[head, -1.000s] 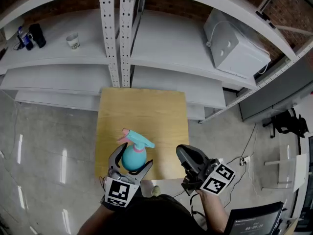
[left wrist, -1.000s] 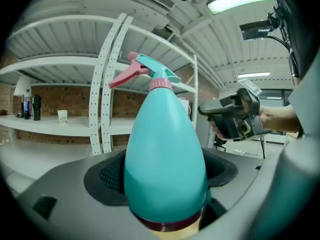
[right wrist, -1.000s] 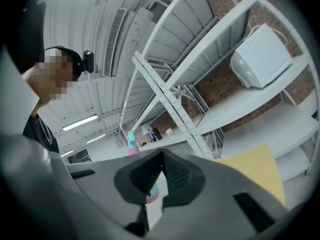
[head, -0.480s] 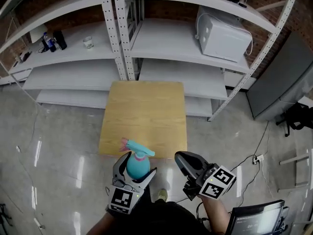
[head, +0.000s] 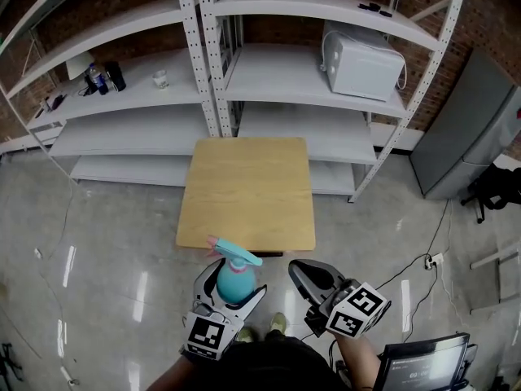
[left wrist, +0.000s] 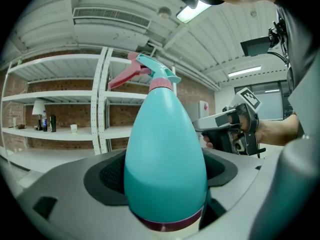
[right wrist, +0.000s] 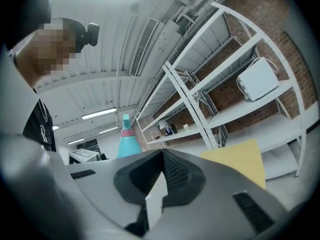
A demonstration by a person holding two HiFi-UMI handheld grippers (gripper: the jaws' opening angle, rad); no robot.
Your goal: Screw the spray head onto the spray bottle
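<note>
A teal spray bottle (head: 234, 282) with a teal and pink spray head (head: 235, 255) on its neck is held upright in my left gripper (head: 231, 287), whose jaws are shut on the bottle's body. It hangs over the floor, just in front of the wooden table's (head: 248, 186) near edge. In the left gripper view the bottle (left wrist: 165, 154) fills the middle, its spray head (left wrist: 150, 74) on top. My right gripper (head: 298, 270) is to the right of the bottle and apart from it, shut and with nothing in it. In the right gripper view its jaws meet (right wrist: 162, 159), and the bottle (right wrist: 127, 143) stands to the left.
Behind the table stands metal shelving (head: 212, 63) with a white appliance (head: 361, 49), a cup (head: 160, 78) and small bottles (head: 104, 77). A grey cabinet (head: 468, 137) is at the right. A screen (head: 423, 366) sits at the bottom right. The floor is shiny concrete.
Both grippers and the bottle have drawn back from the table's front edge toward me. The table now lies farther away. The grip on the bottle is unchanged.
</note>
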